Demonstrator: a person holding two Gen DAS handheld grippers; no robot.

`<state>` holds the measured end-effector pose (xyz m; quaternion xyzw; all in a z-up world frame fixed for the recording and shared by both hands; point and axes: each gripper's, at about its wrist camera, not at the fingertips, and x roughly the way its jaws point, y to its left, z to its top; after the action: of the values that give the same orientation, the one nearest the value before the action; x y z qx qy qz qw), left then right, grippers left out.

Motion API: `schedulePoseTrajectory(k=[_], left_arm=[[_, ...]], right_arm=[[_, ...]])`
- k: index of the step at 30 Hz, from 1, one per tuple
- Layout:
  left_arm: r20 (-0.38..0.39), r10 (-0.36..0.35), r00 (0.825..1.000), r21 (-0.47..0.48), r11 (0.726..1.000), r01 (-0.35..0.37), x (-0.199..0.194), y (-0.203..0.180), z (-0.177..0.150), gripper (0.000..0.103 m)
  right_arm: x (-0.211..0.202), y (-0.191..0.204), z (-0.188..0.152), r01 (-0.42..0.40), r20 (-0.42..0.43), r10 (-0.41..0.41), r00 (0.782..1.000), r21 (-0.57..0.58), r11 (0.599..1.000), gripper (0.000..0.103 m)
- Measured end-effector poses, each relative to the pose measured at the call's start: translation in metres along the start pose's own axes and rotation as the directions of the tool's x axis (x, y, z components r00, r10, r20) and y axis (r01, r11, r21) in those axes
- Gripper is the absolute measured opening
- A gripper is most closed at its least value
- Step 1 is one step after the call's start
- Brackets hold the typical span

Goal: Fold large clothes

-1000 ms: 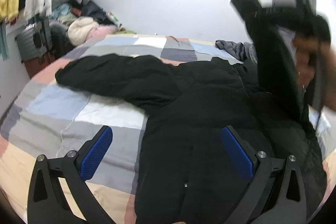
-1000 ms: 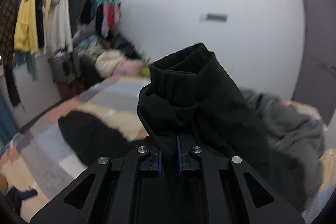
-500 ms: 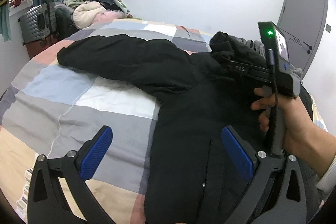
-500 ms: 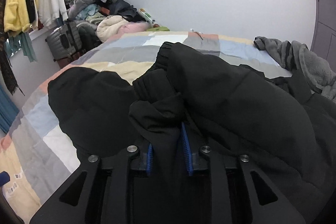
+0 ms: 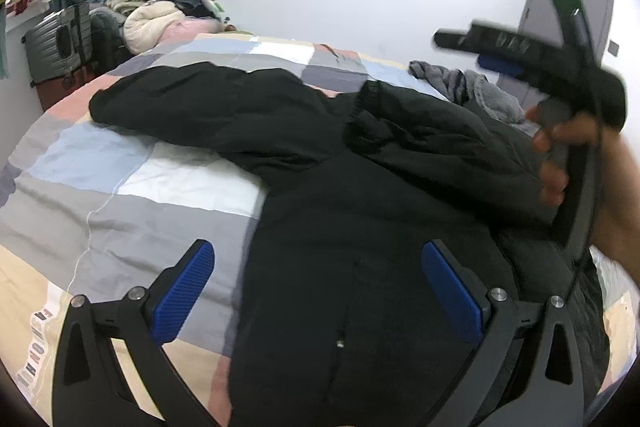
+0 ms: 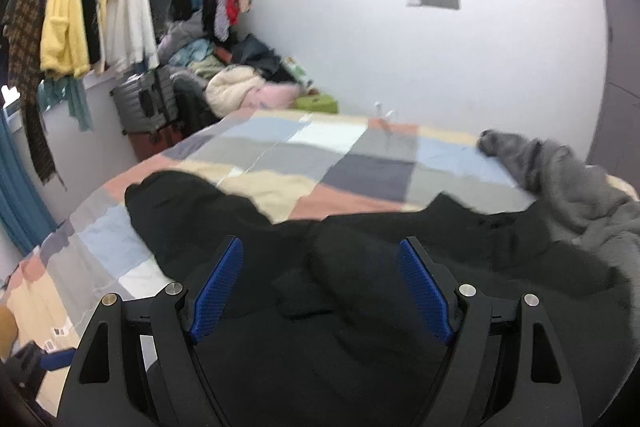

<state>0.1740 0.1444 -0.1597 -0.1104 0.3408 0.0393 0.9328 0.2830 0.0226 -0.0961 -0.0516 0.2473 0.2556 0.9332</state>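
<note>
A large black jacket [image 5: 360, 227] lies spread on the patchwork bed [image 5: 120, 179]. Its left sleeve [image 5: 192, 103] stretches out to the left. Its right sleeve [image 5: 432, 131] lies folded across the chest, cuff toward the middle. My left gripper [image 5: 316, 283] is open and empty, low over the jacket's body. My right gripper [image 6: 320, 283] is open and empty, just above the folded sleeve [image 6: 348, 267]. It also shows in the left wrist view [image 5: 500, 55], raised at the right in a hand.
A grey fleece garment [image 6: 560, 171] lies on the bed at the far right. A clothes rack with hanging garments [image 6: 80, 19], a grey suitcase [image 6: 144, 103] and a heap of clothes [image 6: 240, 87] stand along the left wall. A grey door [image 5: 568, 27] is at the right.
My right gripper carried the right sleeve down across the jacket's chest, opened and let it go, then rose clear. My left gripper stayed open over the jacket.
</note>
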Motion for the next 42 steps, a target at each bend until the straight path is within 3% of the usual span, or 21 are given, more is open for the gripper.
schedulePoseTrajectory(k=[7, 12, 17, 23, 26, 28, 31, 35, 37, 39, 42], left_arm=[[0.039, -0.022, 0.999, 0.047, 0.999, 0.020, -0.017, -0.037, 0.003, 0.103], [0.031, -0.050, 0.998, 0.069, 0.996, 0.048, -0.015, -0.065, -0.002, 0.103], [0.043, -0.080, 0.996, 0.107, 0.991, 0.075, -0.017, -0.084, -0.012, 0.103], [0.020, -0.102, 0.995, 0.106, 0.989, 0.099, -0.005, -0.097, -0.017, 0.103], [0.004, -0.089, 0.996, 0.098, 0.991, 0.088, 0.004, -0.097, -0.019, 0.103], [-0.017, -0.074, 0.997, 0.094, 0.993, 0.076, 0.010, -0.098, -0.019, 0.103], [-0.027, -0.056, 0.998, 0.102, 0.993, 0.059, 0.017, -0.100, -0.020, 0.103], [-0.050, -0.032, 0.998, 0.109, 0.993, 0.037, 0.025, -0.102, -0.021, 0.103], [-0.070, -0.021, 0.997, 0.102, 0.994, 0.028, 0.030, -0.101, -0.020, 0.103], [-0.086, -0.033, 0.996, 0.082, 0.996, 0.040, 0.035, -0.098, -0.017, 0.103], [-0.121, -0.045, 0.992, 0.034, 0.998, 0.049, 0.043, -0.094, -0.004, 0.103]], right_arm=[[-0.075, -0.054, 0.014, 0.114, 0.106, -0.116, 0.988, 0.023, 0.993, 0.079], [-0.114, -0.097, 0.003, 0.179, 0.127, -0.183, 0.975, 0.046, 0.983, 0.079], [-0.142, -0.152, -0.038, 0.231, 0.094, -0.245, 0.965, 0.131, 0.964, 0.079], [-0.154, -0.222, -0.129, 0.298, -0.063, -0.292, 0.954, 0.292, 0.909, 0.078], [-0.140, -0.244, -0.169, 0.321, -0.217, -0.261, 0.941, 0.317, 0.893, 0.069], [-0.131, -0.253, -0.188, 0.328, -0.297, -0.232, 0.926, 0.333, 0.884, 0.069], [-0.114, -0.254, -0.206, 0.299, -0.358, -0.176, 0.917, 0.323, 0.898, 0.066], [-0.092, -0.245, -0.202, 0.320, -0.349, -0.227, 0.909, 0.238, 0.917, 0.058], [-0.087, -0.242, -0.198, 0.334, -0.319, -0.257, 0.912, 0.218, 0.917, 0.049], [-0.087, -0.240, -0.195, 0.350, -0.292, -0.283, 0.914, 0.212, 0.913, 0.032], [-0.094, -0.237, -0.188, 0.359, -0.233, -0.306, 0.923, 0.236, 0.903, 0.025]])
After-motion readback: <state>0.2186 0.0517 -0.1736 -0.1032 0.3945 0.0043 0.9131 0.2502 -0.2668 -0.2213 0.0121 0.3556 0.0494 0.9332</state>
